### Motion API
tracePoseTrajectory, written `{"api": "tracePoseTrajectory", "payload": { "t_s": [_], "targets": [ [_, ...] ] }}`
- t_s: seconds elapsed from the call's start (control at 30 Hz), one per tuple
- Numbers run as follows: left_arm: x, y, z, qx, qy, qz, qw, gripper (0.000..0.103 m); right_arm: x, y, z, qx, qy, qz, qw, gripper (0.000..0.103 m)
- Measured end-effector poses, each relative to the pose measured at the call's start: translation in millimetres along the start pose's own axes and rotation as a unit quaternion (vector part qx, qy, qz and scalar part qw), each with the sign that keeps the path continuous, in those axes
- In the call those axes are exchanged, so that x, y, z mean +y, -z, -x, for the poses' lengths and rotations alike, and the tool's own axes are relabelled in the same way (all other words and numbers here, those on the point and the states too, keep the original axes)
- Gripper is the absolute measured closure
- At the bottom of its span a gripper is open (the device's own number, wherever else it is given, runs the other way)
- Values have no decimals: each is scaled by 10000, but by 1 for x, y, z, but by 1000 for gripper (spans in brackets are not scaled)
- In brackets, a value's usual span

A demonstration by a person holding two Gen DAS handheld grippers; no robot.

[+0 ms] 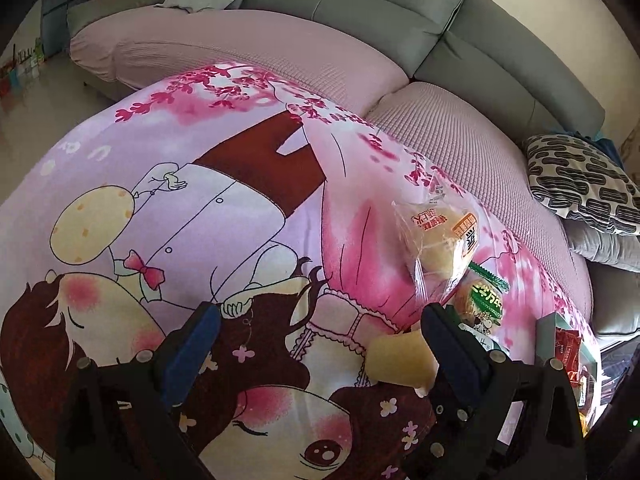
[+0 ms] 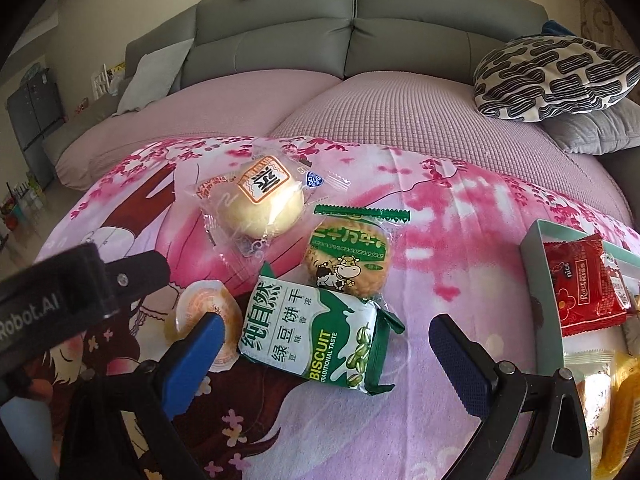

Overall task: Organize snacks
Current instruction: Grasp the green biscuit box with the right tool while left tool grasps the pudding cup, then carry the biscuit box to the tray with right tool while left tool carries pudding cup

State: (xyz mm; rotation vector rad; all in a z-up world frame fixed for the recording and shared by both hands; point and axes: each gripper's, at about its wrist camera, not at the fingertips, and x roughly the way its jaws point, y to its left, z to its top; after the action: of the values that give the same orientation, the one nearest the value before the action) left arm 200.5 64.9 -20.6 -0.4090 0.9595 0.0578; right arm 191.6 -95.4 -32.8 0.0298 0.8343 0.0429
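Right wrist view: the right gripper (image 2: 326,364) hangs open and empty, its fingers straddling the green biscuit pack (image 2: 320,340), whose long axis slants across the gap; beyond lie the round cracker (image 2: 348,260) and bun (image 2: 262,200); the box (image 2: 534,264) sits right; the left gripper (image 1: 320,344), open too, hovers by the jelly cup (image 2: 200,320).

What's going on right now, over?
Both grippers open, left, right. Four snacks loose on cloth; green biscuit pack nearest right fingers. Box part-filled. Nothing blocking.
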Motion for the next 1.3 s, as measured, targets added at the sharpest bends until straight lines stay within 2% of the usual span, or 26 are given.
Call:
{"api": "tracePoseTrajectory", "payload": {
  "t_s": [0.23, 0.3, 0.47, 0.57, 0.63, 0.7, 0.77, 1.0, 1.3],
  "targets": [
    [-9, 3, -2, 135, 153, -144, 9997, 3, -14, 4, -2, 156, 49, -256, 9995, 0],
    [-12, 4, -3, 173, 207, -192, 9995, 3, -16, 6, 0, 153, 41, -271, 9995, 4],
    [-19, 10, -11, 344, 260, -219, 9988, 3, -23, 8, 6, 163, -22, -350, 9993, 26],
    [-24, 14, -14, 380, 186, -296, 9987, 4, -28, 9, 8, 171, -50, -409, 9990, 30],
    [-25, 15, -14, 396, 178, -328, 9985, 16, -31, 10, 10, 177, -65, -455, 9988, 31],
    [-26, 16, -15, 400, 94, -387, 9984, 23, -34, 11, 11, 185, -51, -477, 9987, 31],
    [-27, 17, -14, 397, 78, -424, 9983, 25, -36, 11, 12, 200, -35, -508, 9985, 32],
    [-37, 21, -13, 530, 417, -573, 9961, 64, -39, 14, 18, 267, 29, -505, 9984, 33],
    [-39, 24, -7, 518, 432, -579, 9960, 64, -42, 15, 34, 261, -12, -528, 9983, 33]
  ]
}}
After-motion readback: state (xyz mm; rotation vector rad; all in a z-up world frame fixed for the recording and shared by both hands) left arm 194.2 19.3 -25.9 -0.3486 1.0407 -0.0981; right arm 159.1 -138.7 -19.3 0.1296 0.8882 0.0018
